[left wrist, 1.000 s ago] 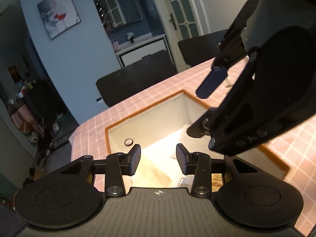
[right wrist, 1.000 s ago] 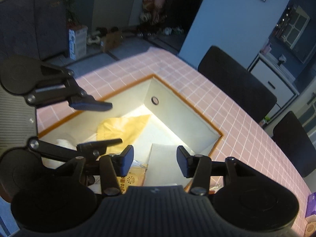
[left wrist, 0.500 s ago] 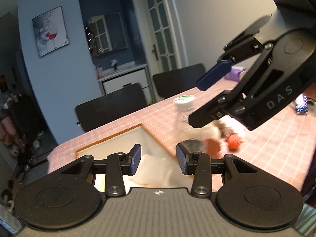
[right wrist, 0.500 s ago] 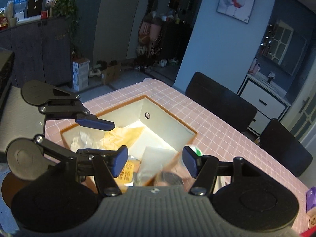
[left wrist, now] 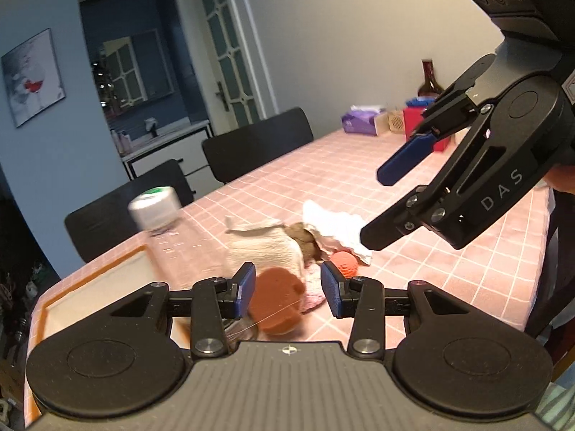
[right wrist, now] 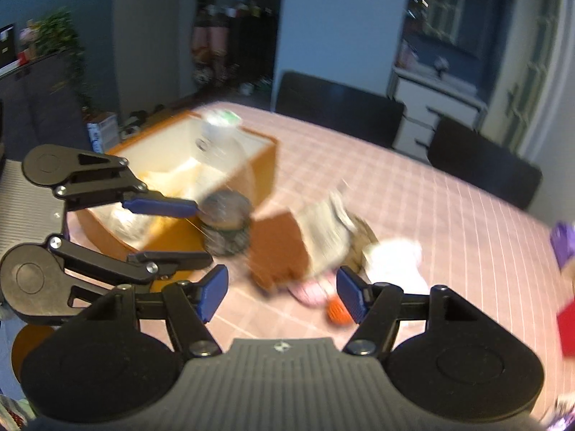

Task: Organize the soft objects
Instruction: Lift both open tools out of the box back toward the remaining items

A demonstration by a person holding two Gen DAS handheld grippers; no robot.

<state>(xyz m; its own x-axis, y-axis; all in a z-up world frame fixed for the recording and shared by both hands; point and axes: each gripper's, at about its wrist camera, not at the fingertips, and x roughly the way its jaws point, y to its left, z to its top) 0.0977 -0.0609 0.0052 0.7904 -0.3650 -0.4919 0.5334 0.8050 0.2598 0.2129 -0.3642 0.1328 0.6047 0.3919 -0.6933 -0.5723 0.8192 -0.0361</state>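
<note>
A heap of soft things is seen on the pink checked tabletop [left wrist: 413,251], just beside the white bin with an orange rim [right wrist: 230,151]: a cream knitted cloth [left wrist: 262,251], a rust-brown felt piece [left wrist: 276,301], a crumpled white cloth [left wrist: 334,226], a small orange knitted ball [left wrist: 344,264] and a pink knitted item [right wrist: 311,292]. Some pale and yellowish contents are made out inside the bin, so part of the sorting is judged done, while the heap is left to be cleared.

The left gripper [left wrist: 287,289] is held low before the heap, its jaws opening at a middling gap; the brown piece is framed between them, but no pressing contact is shown. The right gripper [right wrist: 282,294] is poised over the same heap, its jaws opening wide, with nothing held.

The right wrist view is heavily blurred. A clear bottle with a white cap [left wrist: 154,208] and a dark round jar [right wrist: 226,226] are smeared beside the bin. The bin's interior is mostly cut off in the left view.
</note>
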